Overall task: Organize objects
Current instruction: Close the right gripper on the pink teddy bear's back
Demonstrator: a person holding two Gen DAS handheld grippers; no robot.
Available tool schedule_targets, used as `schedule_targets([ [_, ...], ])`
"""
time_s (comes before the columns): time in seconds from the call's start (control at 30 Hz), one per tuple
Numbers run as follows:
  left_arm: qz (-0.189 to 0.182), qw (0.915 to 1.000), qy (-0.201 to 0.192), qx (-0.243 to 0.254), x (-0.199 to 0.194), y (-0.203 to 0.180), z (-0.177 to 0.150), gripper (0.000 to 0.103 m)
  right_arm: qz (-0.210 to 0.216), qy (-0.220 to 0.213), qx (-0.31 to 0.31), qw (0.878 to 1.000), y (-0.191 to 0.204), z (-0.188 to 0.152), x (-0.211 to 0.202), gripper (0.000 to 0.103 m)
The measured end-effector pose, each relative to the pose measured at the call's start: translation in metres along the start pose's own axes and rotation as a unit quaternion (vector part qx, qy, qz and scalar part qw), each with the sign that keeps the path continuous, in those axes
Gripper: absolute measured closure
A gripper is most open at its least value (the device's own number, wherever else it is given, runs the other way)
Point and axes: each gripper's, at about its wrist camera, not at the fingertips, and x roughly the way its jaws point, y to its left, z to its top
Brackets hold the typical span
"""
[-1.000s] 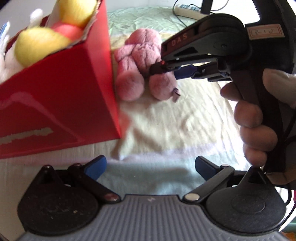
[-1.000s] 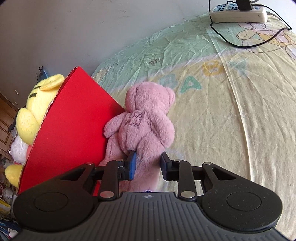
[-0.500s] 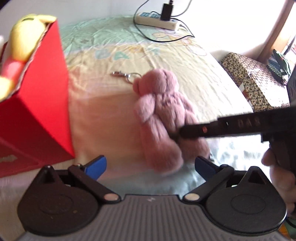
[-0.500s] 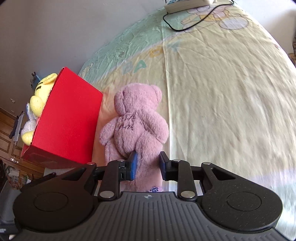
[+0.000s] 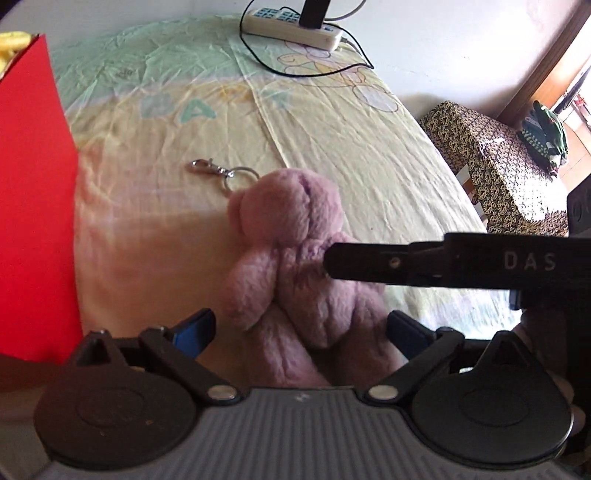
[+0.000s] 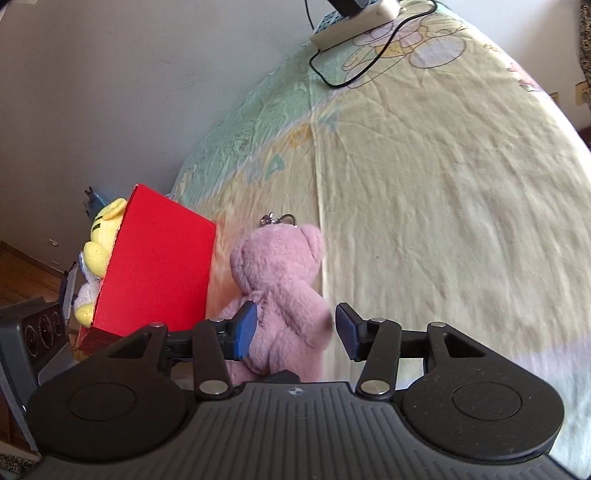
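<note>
Pink bear (image 6: 280, 295) lying on the bed (image 6: 443, 184) right beside the red box (image 6: 159, 273), both grippers around it.

So the right gripper (image 6: 295, 328) has just been letting go: its jaws have been opening, the bear's body sits between the blue pads (image 6: 245, 328), the left pad looks about touching the fur and the right one stands clear, so no real grip on it. The left gripper (image 5: 301, 328) is spread wide and has been closing a little, with the bear's legs between its pads (image 5: 194, 328) but neither one touching. In the left view the right gripper comes in from the side across the bear's middle. A keyring clip (image 5: 218, 170) lies on the sheet by the bear's head. The box already has a yellow plush (image 6: 101, 236) in it. A power strip (image 5: 291, 26) sits at the far end of the bed.
</note>
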Motion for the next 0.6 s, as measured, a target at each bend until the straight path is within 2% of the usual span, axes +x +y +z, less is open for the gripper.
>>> schedule_targets([
  [0.17, 0.007, 1.0000, 0.000, -0.004, 0.004, -0.002, 0.006, 0.010, 0.041, 0.023, 0.015, 0.999, -0.003, 0.000, 0.015, 0.051],
  [0.23, 0.009, 0.9999, 0.002, -0.005, 0.004, -0.002, 0.007, 0.011, 0.049, 0.033, 0.021, 0.998, -0.004, 0.000, 0.018, 0.055],
  [0.6, 0.008, 0.9998, 0.015, 0.009, 0.001, -0.018, 0.003, 0.012, 0.052, 0.041, 0.048, 0.997, -0.013, -0.005, 0.002, 0.059],
])
